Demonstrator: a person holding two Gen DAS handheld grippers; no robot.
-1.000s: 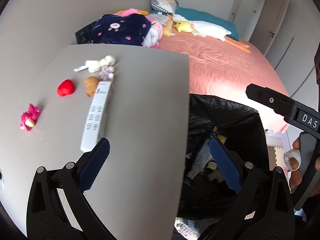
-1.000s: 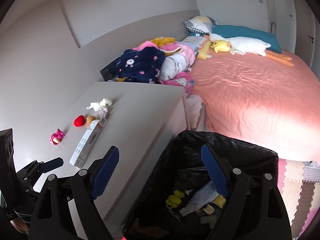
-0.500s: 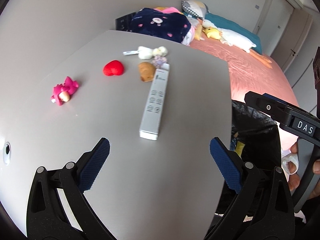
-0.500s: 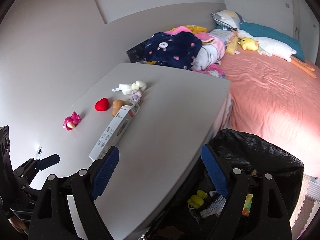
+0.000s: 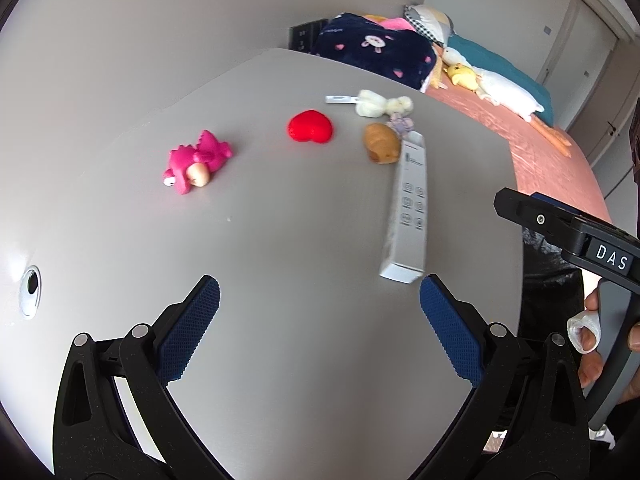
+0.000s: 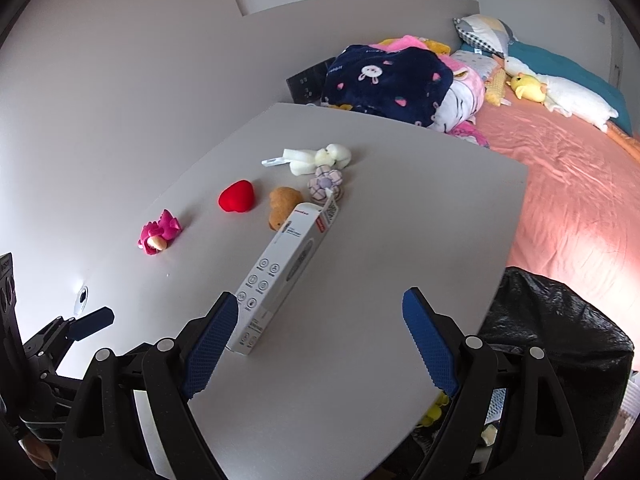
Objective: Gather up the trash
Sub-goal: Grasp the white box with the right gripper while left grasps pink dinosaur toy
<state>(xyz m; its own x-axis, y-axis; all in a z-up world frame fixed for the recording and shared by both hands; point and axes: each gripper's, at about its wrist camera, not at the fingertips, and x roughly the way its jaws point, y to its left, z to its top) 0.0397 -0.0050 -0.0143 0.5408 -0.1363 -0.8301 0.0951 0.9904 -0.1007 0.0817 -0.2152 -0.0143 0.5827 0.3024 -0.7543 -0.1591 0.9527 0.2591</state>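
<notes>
A long white carton [image 5: 408,208] lies flat on the grey table [image 5: 280,320]; it also shows in the right wrist view [image 6: 280,276]. My left gripper [image 5: 320,328] is open and empty above the table, short of the carton's near end. My right gripper [image 6: 320,344] is open and empty, its left pad [image 6: 208,344] beside the carton's near end. A black trash bag [image 6: 560,332] stands open past the table's right edge, with scraps inside. The right gripper's body [image 5: 572,232] shows at the right of the left wrist view.
Small toys lie beyond the carton: a pink plush [image 5: 196,162], a red heart [image 5: 310,126], a brown plush [image 5: 382,142], a white plush [image 5: 380,104] and a purple flower [image 6: 326,182]. A bed [image 6: 580,200] with blankets lies to the right. A round hole [image 5: 31,290] is in the table.
Both grippers have swung left from above the trash bag to over the table and come closer to the carton. Both stay open.
</notes>
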